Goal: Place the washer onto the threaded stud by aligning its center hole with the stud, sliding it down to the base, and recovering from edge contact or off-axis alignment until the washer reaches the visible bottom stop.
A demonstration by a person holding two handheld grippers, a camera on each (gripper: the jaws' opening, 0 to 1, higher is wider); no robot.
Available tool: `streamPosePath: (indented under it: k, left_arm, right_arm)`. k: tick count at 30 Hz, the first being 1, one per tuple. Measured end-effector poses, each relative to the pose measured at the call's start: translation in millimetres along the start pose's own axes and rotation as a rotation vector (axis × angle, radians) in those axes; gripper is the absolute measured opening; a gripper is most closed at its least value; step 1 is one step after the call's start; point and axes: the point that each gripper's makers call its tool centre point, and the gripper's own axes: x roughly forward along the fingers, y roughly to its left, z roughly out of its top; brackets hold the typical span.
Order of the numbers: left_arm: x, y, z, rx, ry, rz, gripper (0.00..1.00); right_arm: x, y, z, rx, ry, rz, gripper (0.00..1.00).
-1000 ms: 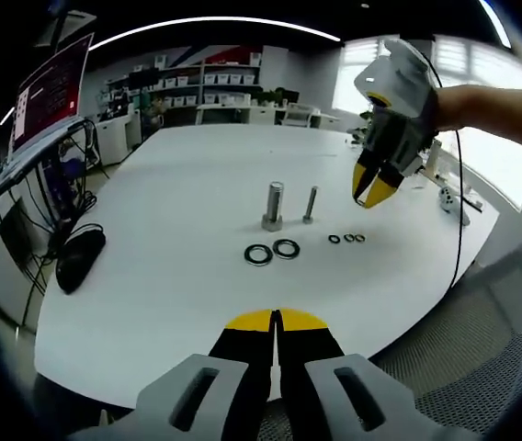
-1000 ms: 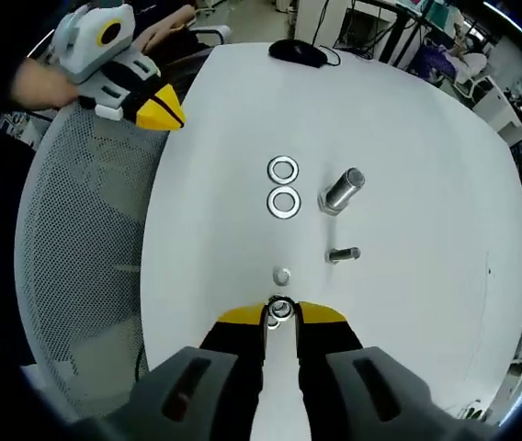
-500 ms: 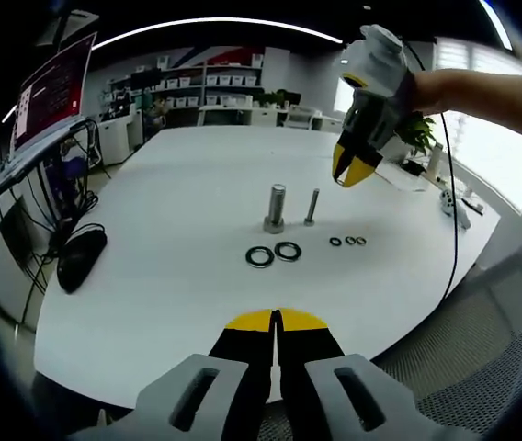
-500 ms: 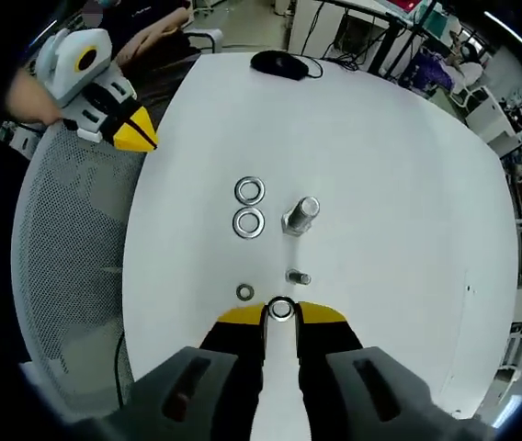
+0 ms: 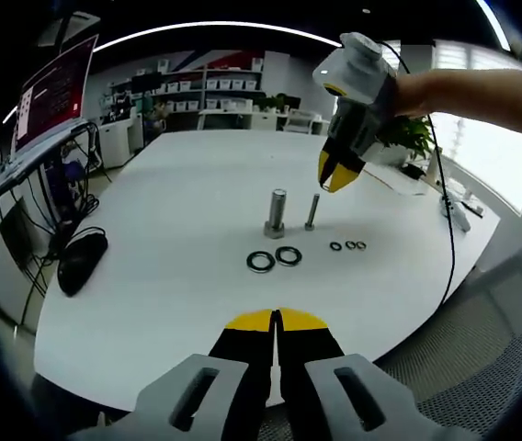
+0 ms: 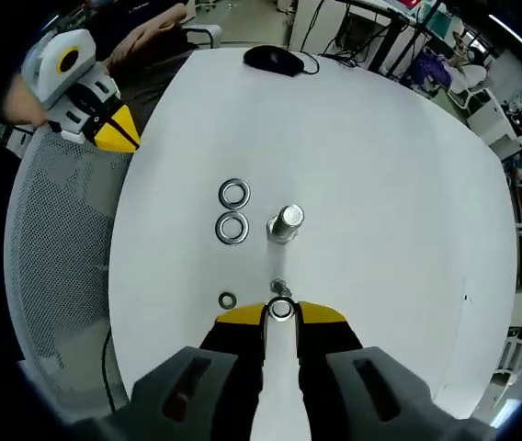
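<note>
Right claw [image 6: 280, 310] closed on a small washer [image 6: 280, 309], held between the yellow tips at the 6 o'clock edge of the right gripper view. Directly beyond the tips, at 12 o'clock from the washer, a thin stud [image 6: 278, 288] seen nearly end-on, very close to the washer; contact cannot be told. Further on toward 12 o'clock, a thick bolt [image 6: 286, 223] standing upright on the white bench [image 6: 399, 184]. At 9 o'clock from the bolt, two large washers [image 6: 232, 211] lying flat, one just beside the other. At 9 o'clock from the claw tips, one small washer [image 6: 228, 300] flat on the bench. Far at 12 o'clock, a black mouse [image 6: 272, 58] near the bench edge. At 10 o'clock, off the bench edge, the left claw [image 6: 119, 133] with a hand [image 6: 22, 92] behind it, over a mesh chair [image 6: 59, 248].

In the left gripper view, left claw [image 5: 276, 319] closed on nothing, the yellow tips pressed together at 6 o'clock. Right claw [image 5: 334, 176] hanging just above the thin stud [image 5: 311, 210], tips pointing down. Thick bolt [image 5: 276, 212] at 9 o'clock from the stud, near it. Two large washers [image 5: 275, 258] in front of the bolt, toward 6 o'clock. Three small rings [image 5: 347, 245] in a short row at 3 o'clock from them. Mouse [image 5: 77, 260] at 9 o'clock on the bench [image 5: 178, 175].
</note>
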Motion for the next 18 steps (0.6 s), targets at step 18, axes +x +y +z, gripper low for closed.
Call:
streamPosePath:
  k: [18]
  left_arm:
    - [0, 1.1, 2.6, -0.002, -0.016, 0.004, 0.0]
  right_arm:
    - [20, -1, -0.1, -0.021, 0.031, 0.033, 0.14]
